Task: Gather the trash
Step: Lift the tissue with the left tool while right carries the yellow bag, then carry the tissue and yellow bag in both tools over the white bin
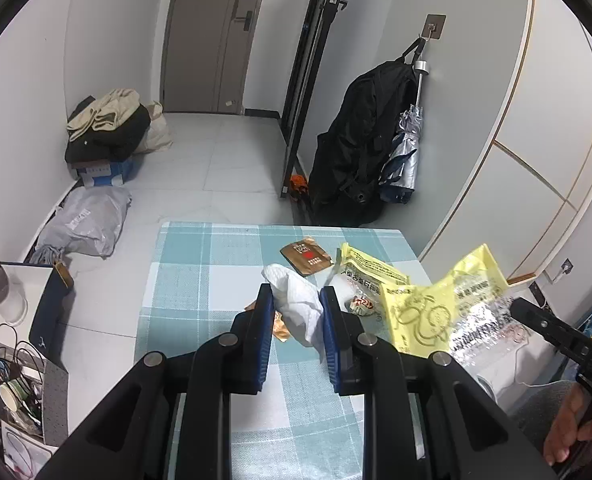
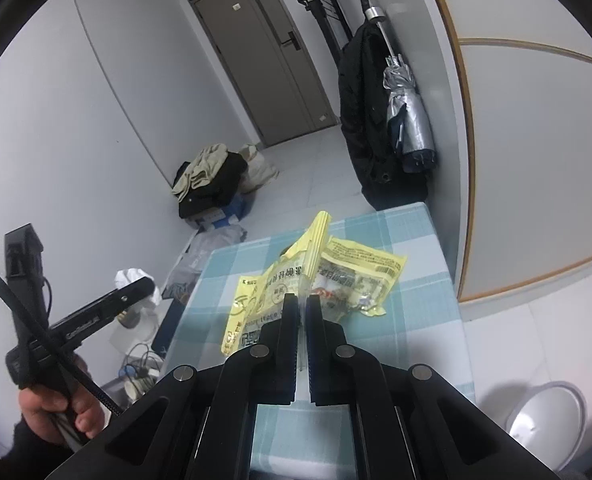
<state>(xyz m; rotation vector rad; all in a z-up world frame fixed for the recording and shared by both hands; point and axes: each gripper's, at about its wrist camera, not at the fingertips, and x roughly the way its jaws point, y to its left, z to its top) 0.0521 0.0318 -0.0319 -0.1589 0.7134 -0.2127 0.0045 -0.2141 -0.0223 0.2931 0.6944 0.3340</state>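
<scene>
White crumpled tissue (image 1: pixel 298 300) sits clamped between the left gripper (image 1: pixel 296 300) jaws above the checked-cloth bench (image 1: pixel 199 280); being soft, it could slip free. Brown sachet (image 1: pixel 306 260) lies beyond.

Right gripper (image 2: pixel 302 304) jaws, nearly closed, pinch the yellow plastic bag (image 2: pixel 336 272); the bench edge lies close on the right.

My left tool (image 1: pixel 296 294) covers the lower part of the white tissue (image 1: pixel 296 300), and an orange scrap (image 1: pixel 280 328) only peeks out from under it, so no clue what that is. The print on the brown sachet (image 1: pixel 306 259) is too small to read. On the right wrist view my right tool (image 2: pixel 302 300) hides the near edge of the yellow bag (image 2: pixel 336 268). The surface (image 2: pixel 396 320) runs under the tool bodies, near edge unseen.
</scene>
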